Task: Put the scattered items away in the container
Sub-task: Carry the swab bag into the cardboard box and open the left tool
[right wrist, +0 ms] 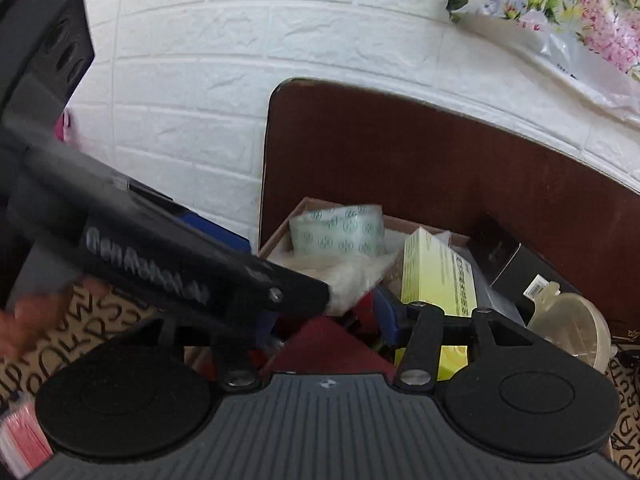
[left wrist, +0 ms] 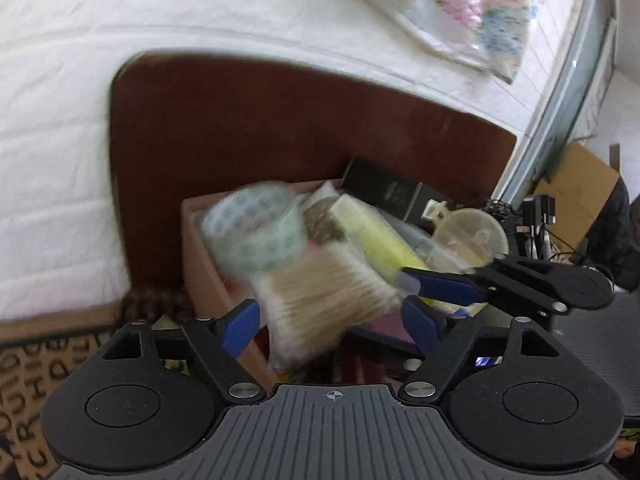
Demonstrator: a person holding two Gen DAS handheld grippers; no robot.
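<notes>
One clear pack of cotton swabs (left wrist: 328, 300) sits between spread blue fingers (left wrist: 240, 326) of left gripper (left wrist: 332, 320), over cardboard box (left wrist: 196, 240); contact with fingers blurred, cannot tell. Box already holds printed tape roll (left wrist: 256, 228), yellow carton (left wrist: 376, 236). Right gripper (right wrist: 324, 316) hangs over box edge, jaw state hidden behind left tool. Round plastic tub (left wrist: 472, 236) beside box, brown headboard (left wrist: 280, 120) behind.

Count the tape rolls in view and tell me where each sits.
1. A single printed tape roll stands at the far-left end of the cardboard box, beside the yellow-green carton. Others may be buried under the pile.
</notes>
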